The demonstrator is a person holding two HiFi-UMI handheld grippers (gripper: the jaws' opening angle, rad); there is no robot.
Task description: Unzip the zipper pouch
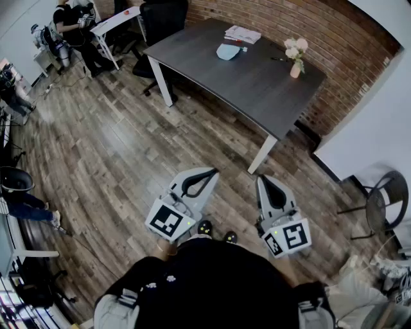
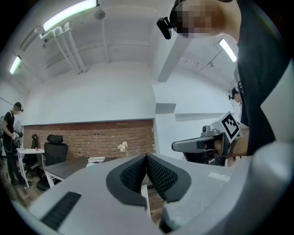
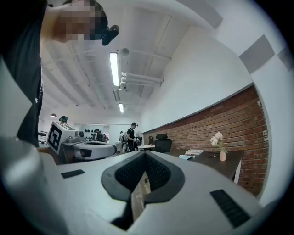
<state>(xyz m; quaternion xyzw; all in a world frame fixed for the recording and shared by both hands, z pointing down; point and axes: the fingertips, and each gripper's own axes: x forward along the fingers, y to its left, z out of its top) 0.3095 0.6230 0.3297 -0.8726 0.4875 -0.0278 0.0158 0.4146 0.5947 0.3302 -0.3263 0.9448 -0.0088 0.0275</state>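
The light blue zipper pouch [image 1: 228, 51] lies on the far side of a dark table [image 1: 257, 83], next to a booklet [image 1: 243, 34]. Both grippers are held low in front of the person's body, over the wooden floor and well short of the table. My left gripper [image 1: 212, 172] is shut with nothing in it, its pads meeting in the left gripper view [image 2: 146, 156]. My right gripper [image 1: 264, 178] is likewise shut and empty [image 3: 145, 153]. In the right gripper view the pouch [image 3: 185, 157] shows small on the table ahead.
A small vase of pale flowers [image 1: 295, 54] and a pen stand near the table's right end by the brick wall [image 1: 270, 19]. A black office chair [image 1: 160, 19] and a white desk [image 1: 115, 22] with a person are at the back left. A round chair [image 1: 385, 199] stands at right.
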